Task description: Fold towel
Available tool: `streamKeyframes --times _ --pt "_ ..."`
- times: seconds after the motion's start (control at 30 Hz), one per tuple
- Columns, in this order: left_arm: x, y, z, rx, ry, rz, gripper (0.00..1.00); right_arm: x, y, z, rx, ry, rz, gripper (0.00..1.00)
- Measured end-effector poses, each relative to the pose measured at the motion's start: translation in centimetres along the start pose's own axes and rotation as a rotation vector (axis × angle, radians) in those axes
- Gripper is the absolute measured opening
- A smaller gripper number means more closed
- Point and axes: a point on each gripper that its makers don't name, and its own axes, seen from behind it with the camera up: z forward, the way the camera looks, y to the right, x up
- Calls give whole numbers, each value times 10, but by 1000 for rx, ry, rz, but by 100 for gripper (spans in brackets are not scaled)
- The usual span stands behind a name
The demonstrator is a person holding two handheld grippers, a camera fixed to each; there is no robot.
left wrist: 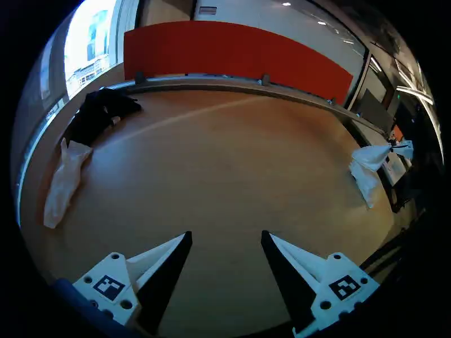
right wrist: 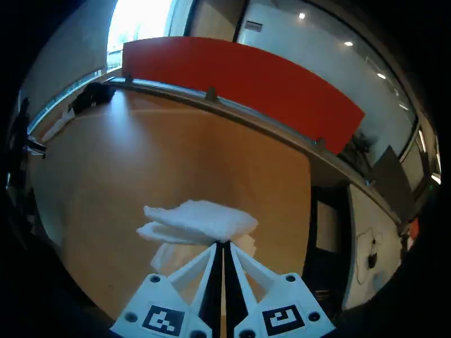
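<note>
The towel (right wrist: 197, 221) is gripped at one edge by the right hand-held gripper (right wrist: 224, 245), whose fingers are pressed together on the fabric. It is held bunched and hanging over the bench (right wrist: 141, 158), near the bench's edge. The left hand-held gripper (left wrist: 225, 234) is held open and empty over bare wood, well apart from the towel. No flat spread and no clean crease can be seen, so the folding is judged to be barely begun: the cloth is yet to be laid out, a second corner taken, and the halves brought together. A second white cloth (left wrist: 65, 180) can be seen crumpled at the far-left edge, near a dark heap (left wrist: 101, 110) that may be a garment, though it is too small to be sure. The pale wooden bench is backed by a red partition (left wrist: 237, 56), and a bright window (left wrist: 90, 45) is set beyond it.
</note>
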Motion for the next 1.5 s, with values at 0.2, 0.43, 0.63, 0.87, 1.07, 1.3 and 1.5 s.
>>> streamKeyframes --times 0.2,0.43,0.63,0.87,1.07,1.3,1.5 --pt "-4 1 -2 -2 -7 11 91 -41 2 0 -25 -50 60 2" --pt "-7 -1 -4 1 -11 18 91 -73 1 7 -49 -91 114 2" --pt "-10 -4 -6 7 -14 20 91 -92 1 16 -70 -126 149 2" --pt "-13 -5 -10 13 -15 23 91 -114 0 29 -86 -170 178 2" --pt "-17 -7 -13 20 -16 21 91 -130 -2 42 -98 -205 217 2" --pt "-19 -10 -16 29 -14 15 91 -144 -6 54 -104 -234 250 2" --pt "-18 -11 -17 32 -11 11 91 -147 -7 59 -111 -241 265 2"
